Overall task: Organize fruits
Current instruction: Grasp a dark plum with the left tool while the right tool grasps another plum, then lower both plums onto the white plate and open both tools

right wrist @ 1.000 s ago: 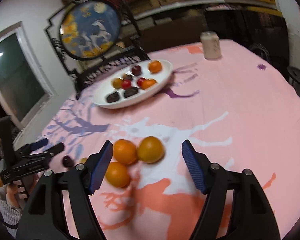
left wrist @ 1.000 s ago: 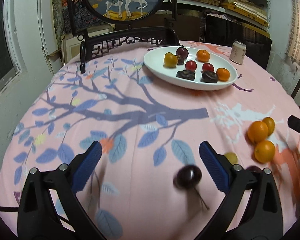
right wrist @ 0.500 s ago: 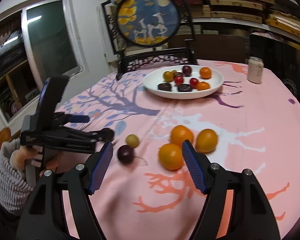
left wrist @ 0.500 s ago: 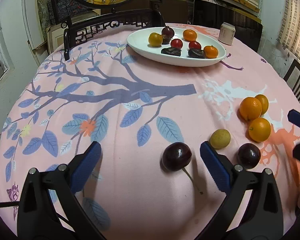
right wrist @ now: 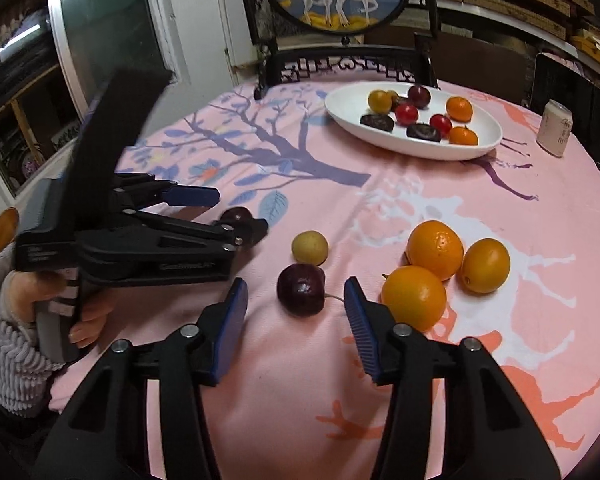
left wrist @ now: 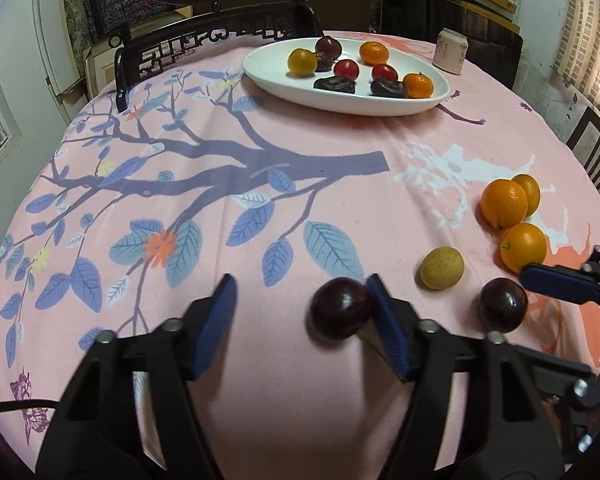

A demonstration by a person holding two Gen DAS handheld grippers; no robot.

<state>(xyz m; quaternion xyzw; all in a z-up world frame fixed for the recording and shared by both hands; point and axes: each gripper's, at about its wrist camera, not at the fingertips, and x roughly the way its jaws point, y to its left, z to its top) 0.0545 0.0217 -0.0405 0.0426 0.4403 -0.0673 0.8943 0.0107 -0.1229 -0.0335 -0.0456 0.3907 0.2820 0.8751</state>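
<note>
Two dark plums lie near the front of the pink tablecloth. The left plum sits between the closing jaws of my left gripper; the right pad touches it and the left pad stands well off. In the right wrist view, the left gripper shows side-on around that plum. The second plum lies between the tips of my right gripper, whose jaws are closing with gaps on both sides. The right gripper's blue finger shows at the edge of the left wrist view.
A small yellow fruit and three oranges lie just beyond the plums. At the back stand a white plate with several fruits, a can and a dark carved chair. A sleeved hand holds the left gripper.
My right gripper has swung left from the oranges to the second plum. Both pairs of jaws have narrowed. The left gripper has sunk a little over its plum.
</note>
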